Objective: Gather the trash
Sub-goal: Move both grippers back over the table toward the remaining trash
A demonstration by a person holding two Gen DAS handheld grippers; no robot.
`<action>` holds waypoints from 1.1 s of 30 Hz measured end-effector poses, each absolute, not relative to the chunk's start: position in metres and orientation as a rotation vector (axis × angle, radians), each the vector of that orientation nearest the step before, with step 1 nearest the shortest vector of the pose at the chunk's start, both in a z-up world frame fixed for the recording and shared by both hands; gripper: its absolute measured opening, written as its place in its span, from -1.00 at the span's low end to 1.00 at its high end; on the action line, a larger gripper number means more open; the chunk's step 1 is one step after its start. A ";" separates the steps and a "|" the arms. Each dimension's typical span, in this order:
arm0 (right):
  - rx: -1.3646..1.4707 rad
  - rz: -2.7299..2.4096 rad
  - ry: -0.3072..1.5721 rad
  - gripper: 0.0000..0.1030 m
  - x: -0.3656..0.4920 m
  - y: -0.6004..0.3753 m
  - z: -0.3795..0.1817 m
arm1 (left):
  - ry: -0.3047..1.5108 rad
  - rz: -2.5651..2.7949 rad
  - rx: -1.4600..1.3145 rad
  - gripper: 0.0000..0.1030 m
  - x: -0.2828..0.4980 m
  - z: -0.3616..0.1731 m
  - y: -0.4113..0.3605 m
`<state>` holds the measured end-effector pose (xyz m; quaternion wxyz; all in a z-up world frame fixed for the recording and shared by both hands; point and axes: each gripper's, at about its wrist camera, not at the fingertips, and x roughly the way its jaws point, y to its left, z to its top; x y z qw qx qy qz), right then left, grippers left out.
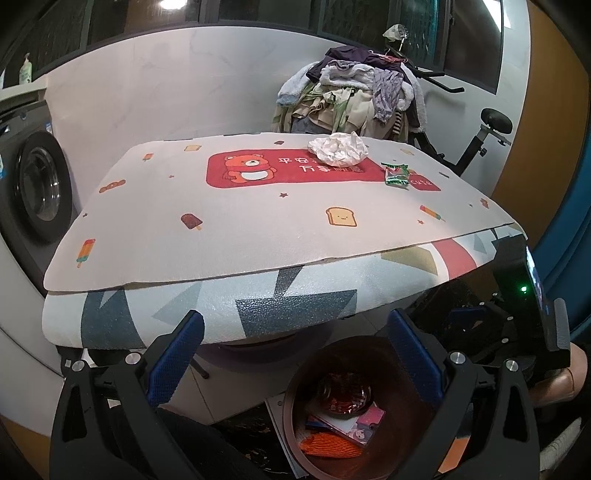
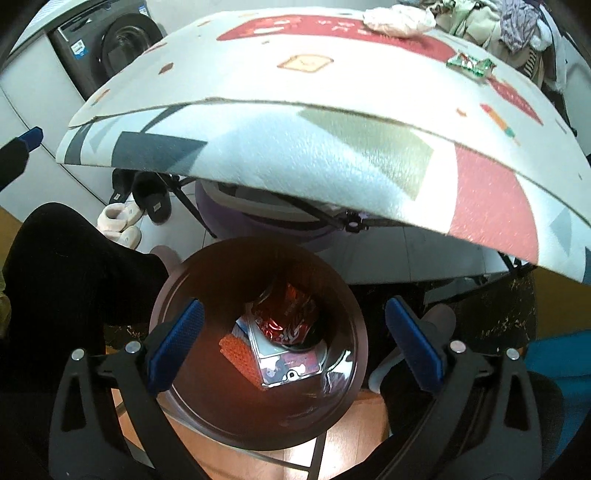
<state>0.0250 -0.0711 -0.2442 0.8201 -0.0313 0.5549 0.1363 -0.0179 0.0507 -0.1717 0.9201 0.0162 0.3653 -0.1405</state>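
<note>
A brown round bin (image 2: 354,354) stands on the floor in front of the table; it also shows in the left wrist view (image 1: 291,424). Inside lie a crumpled red wrapper (image 2: 284,321), an orange piece (image 2: 240,354) and a clear packet (image 2: 288,365). My right gripper (image 2: 295,343) is open and empty, right above the bin. My left gripper (image 1: 295,350) is open and empty, just left of the bin, in front of the table edge. On the table lie a crumpled white paper (image 1: 338,148) (image 2: 399,18) and a green snack wrapper (image 1: 396,175) (image 2: 471,63).
The table (image 1: 184,258) has a cartoon mat over a patterned cover. A clothes pile (image 1: 354,96) and an exercise bike (image 1: 484,136) stand behind it, a washing machine (image 1: 37,184) to the left. Slippers (image 2: 140,206) lie under the table. A person's dark leg (image 2: 66,266) is beside the bin.
</note>
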 end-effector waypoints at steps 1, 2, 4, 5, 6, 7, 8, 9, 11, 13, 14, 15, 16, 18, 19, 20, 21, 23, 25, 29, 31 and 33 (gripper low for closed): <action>-0.069 0.290 1.178 0.88 0.025 -0.071 -0.243 | 0.752 -0.288 0.035 0.88 -0.018 -0.172 0.050; -0.069 0.289 1.176 0.88 0.025 -0.072 -0.242 | 0.752 -0.288 0.036 0.88 -0.018 -0.172 0.050; -0.067 0.285 1.165 0.88 0.025 -0.072 -0.240 | 0.753 -0.288 0.039 0.88 -0.018 -0.172 0.049; -0.063 0.284 1.155 0.88 0.025 -0.073 -0.238 | 0.752 -0.287 0.040 0.88 -0.018 -0.172 0.049; -0.060 0.283 1.147 0.88 0.024 -0.073 -0.236 | 0.752 -0.287 0.040 0.88 -0.018 -0.172 0.048; -0.054 0.285 1.132 0.88 0.023 -0.074 -0.233 | 0.752 -0.287 0.040 0.88 -0.018 -0.172 0.049; -0.048 0.286 1.117 0.88 0.023 -0.076 -0.230 | 0.751 -0.286 0.039 0.88 -0.018 -0.172 0.048; -0.039 0.288 1.093 0.88 0.022 -0.078 -0.226 | 0.748 -0.284 0.039 0.88 -0.018 -0.171 0.049; -0.027 0.281 1.053 0.88 0.022 -0.081 -0.218 | 0.743 -0.282 0.036 0.88 -0.019 -0.170 0.049; -0.008 0.275 1.018 0.88 0.023 -0.087 -0.209 | 0.745 -0.279 0.029 0.88 -0.018 -0.169 0.051; -0.001 0.269 1.008 0.88 0.024 -0.090 -0.206 | 0.746 -0.276 0.026 0.88 -0.017 -0.168 0.052; 0.007 0.261 0.999 0.89 0.026 -0.093 -0.202 | 0.748 -0.271 0.020 0.88 -0.015 -0.167 0.053; 0.015 0.256 0.994 0.89 0.029 -0.096 -0.198 | 0.751 -0.266 0.013 0.88 -0.014 -0.166 0.055; 0.033 0.247 0.984 0.89 0.036 -0.104 -0.192 | 0.756 -0.246 -0.004 0.88 -0.008 -0.164 0.059; 0.041 0.242 0.978 0.89 0.040 -0.108 -0.188 | 0.756 -0.238 -0.011 0.88 -0.006 -0.163 0.060; 0.045 0.234 0.971 0.89 0.042 -0.110 -0.187 | 0.752 -0.231 -0.020 0.88 -0.002 -0.160 0.062; 0.056 0.221 0.954 0.89 0.048 -0.116 -0.181 | 0.735 -0.217 -0.026 0.88 0.001 -0.155 0.064; 0.077 0.213 0.938 0.89 0.053 -0.125 -0.175 | 0.700 -0.185 -0.018 0.88 0.007 -0.146 0.065; 0.118 0.203 0.922 0.89 0.064 -0.136 -0.168 | 0.680 -0.160 -0.016 0.88 0.014 -0.139 0.065; 0.188 0.185 0.904 0.89 0.085 -0.156 -0.159 | 0.640 -0.098 -0.012 0.88 0.036 -0.121 0.064; 0.222 0.199 0.874 0.89 0.094 -0.165 -0.156 | 0.619 -0.081 0.002 0.89 0.048 -0.113 0.062; 0.252 0.197 0.835 0.89 0.103 -0.175 -0.154 | 0.614 -0.071 0.011 0.89 0.063 -0.107 0.060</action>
